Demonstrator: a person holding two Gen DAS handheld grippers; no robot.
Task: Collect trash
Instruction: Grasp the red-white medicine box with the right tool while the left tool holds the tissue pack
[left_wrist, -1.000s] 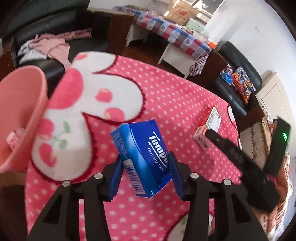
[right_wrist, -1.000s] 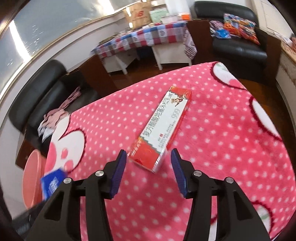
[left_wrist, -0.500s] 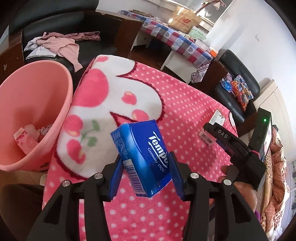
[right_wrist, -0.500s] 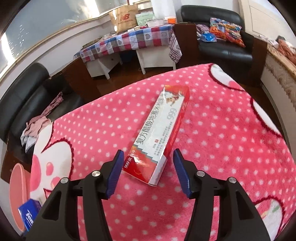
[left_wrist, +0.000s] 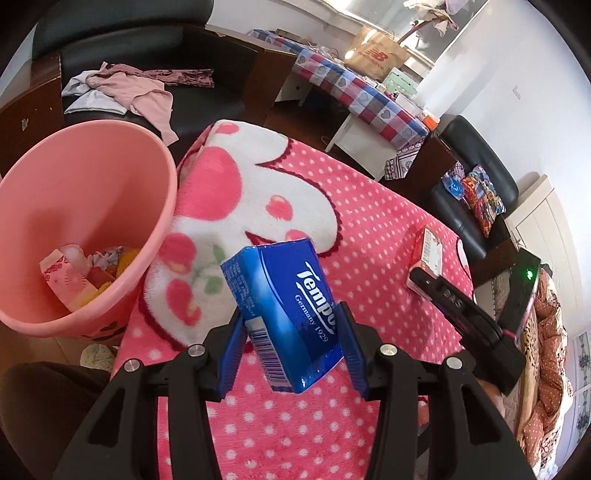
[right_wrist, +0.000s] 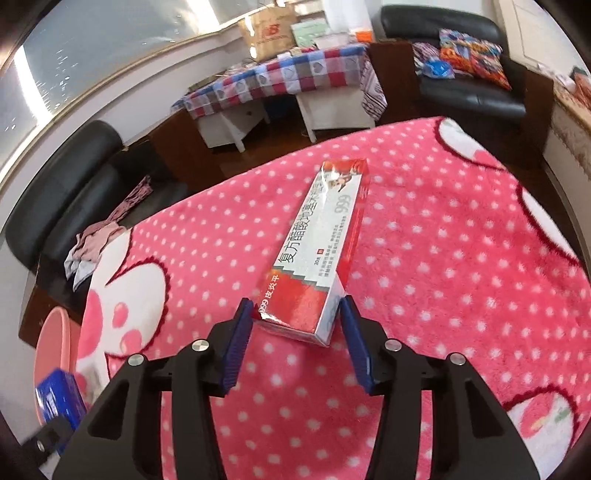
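Above a pink polka-dot blanket (left_wrist: 369, 229) spread over a table, the left gripper (left_wrist: 291, 354) is clenched on a blue Tempo tissue pack (left_wrist: 284, 314), held tilted and clear of the blanket, with the pink trash bin (left_wrist: 110, 155) standing just off the blanket's left edge and already holding wrappers. On the right side, the right gripper (right_wrist: 295, 332) straddles the near end of a red-and-white 999 ointment box (right_wrist: 321, 243) that lies flat on the blanket; its blue pads (right_wrist: 236, 347) sit just beside the box's sides, and whether they have clamped on it cannot be told

The step in hand looks like carrying the tissue pack to the bin: the pack should pass over the near rim and be let go only when it hangs above the open mouth, since a drop short of that would land on the blanket's edge or the floor. The air between pack and bin is unobstructed. For the ointment box, a squarer grip further up its length would steady it, and there is bare blanket all around it for a lift
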